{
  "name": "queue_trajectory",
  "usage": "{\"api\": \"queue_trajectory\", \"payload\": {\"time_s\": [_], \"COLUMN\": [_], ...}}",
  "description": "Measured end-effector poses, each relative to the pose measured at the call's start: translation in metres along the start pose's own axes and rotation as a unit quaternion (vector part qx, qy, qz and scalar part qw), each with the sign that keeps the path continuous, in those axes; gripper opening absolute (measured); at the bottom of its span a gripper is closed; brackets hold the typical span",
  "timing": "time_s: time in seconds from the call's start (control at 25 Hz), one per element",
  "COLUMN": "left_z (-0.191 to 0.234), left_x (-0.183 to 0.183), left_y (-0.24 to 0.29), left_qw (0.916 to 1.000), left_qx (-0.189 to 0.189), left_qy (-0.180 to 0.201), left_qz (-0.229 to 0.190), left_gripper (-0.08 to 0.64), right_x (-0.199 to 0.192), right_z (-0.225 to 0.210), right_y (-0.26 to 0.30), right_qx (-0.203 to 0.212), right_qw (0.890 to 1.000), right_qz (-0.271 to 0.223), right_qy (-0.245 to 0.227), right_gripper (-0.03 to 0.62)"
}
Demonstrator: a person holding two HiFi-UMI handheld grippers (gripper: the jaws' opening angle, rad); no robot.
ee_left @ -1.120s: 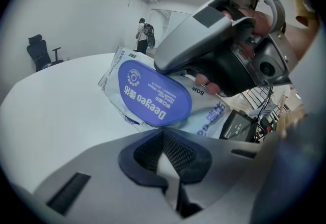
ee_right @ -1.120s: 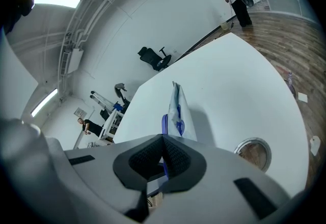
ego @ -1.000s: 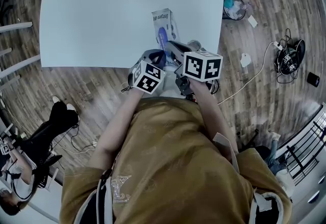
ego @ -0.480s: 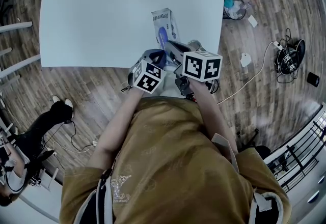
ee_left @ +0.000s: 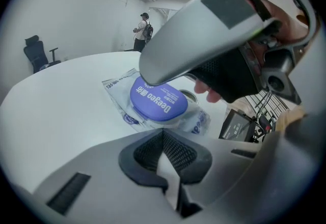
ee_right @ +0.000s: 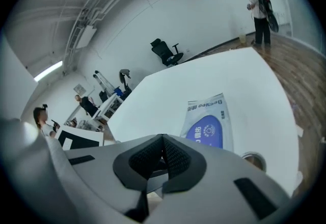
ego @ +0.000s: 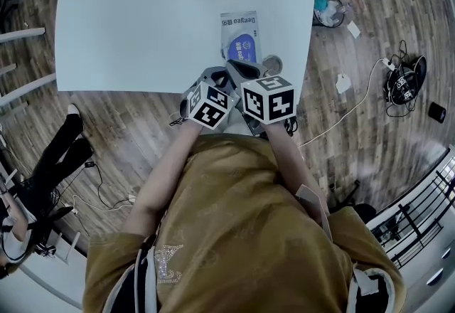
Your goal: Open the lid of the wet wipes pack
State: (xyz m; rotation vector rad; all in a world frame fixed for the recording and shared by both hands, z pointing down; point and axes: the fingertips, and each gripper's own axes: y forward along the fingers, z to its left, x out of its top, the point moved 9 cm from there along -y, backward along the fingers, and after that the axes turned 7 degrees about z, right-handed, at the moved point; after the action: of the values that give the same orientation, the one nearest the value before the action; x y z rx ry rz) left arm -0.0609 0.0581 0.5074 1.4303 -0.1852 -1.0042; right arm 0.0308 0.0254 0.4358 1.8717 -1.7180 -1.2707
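Note:
The wet wipes pack [ego: 239, 35] lies flat on the white table [ego: 142, 20] near its front edge, and its blue oval lid [ego: 244, 45] is down. In the left gripper view the pack [ee_left: 127, 90] sits just past my jaws, with the lid [ee_left: 155, 102] facing up. In the right gripper view the pack [ee_right: 209, 121] lies ahead and slightly right. My left gripper [ego: 222, 80] and right gripper [ego: 239, 71] hover side by side just short of the pack's near end. Both are shut with nothing between the pads. The right gripper's body [ee_left: 204, 34] hangs over the pack.
A round metal grommet [ego: 271, 63] is set in the table right of the pack. On the wood floor are a small bin [ego: 327, 10], cables [ego: 404, 82] and a person's legs [ego: 50, 169]. A person [ee_right: 261, 9] stands beyond the table's far end, near an office chair [ee_right: 165, 51].
The pack has gone from tilted and narrow-looking to lying flat, a little to the right. My right gripper has drawn back and to the left, closer to the left one.

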Motion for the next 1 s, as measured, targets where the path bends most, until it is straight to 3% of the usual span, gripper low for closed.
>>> {"api": "queue_trajectory", "payload": {"time_s": [0.32,0.56,0.8,1.0], "left_z": [0.002,0.002,0.002,0.003], "left_x": [-0.003,-0.003,-0.004,-0.004], "left_y": [0.0,-0.001,-0.001,-0.001], "left_qw": [1.0,0.9999,0.9999,0.9999], "left_qx": [-0.001,-0.001,0.0,-0.001], "left_qy": [-0.006,-0.008,-0.01,-0.01], "left_qz": [-0.005,-0.006,-0.007,-0.009], "left_gripper": [0.002,0.002,0.002,0.002], "right_x": [-0.003,-0.006,-0.007,-0.006], "right_z": [-0.035,-0.042,-0.05,-0.05], "right_y": [-0.016,-0.004,0.005,0.005], "right_qx": [-0.133,-0.15,-0.167,-0.181], "right_qw": [0.991,0.989,0.986,0.982], "right_qz": [-0.008,0.007,0.02,0.034], "right_qy": [-0.03,-0.016,-0.001,-0.029], "right_gripper": [0.013,0.099,0.103,0.083]}}
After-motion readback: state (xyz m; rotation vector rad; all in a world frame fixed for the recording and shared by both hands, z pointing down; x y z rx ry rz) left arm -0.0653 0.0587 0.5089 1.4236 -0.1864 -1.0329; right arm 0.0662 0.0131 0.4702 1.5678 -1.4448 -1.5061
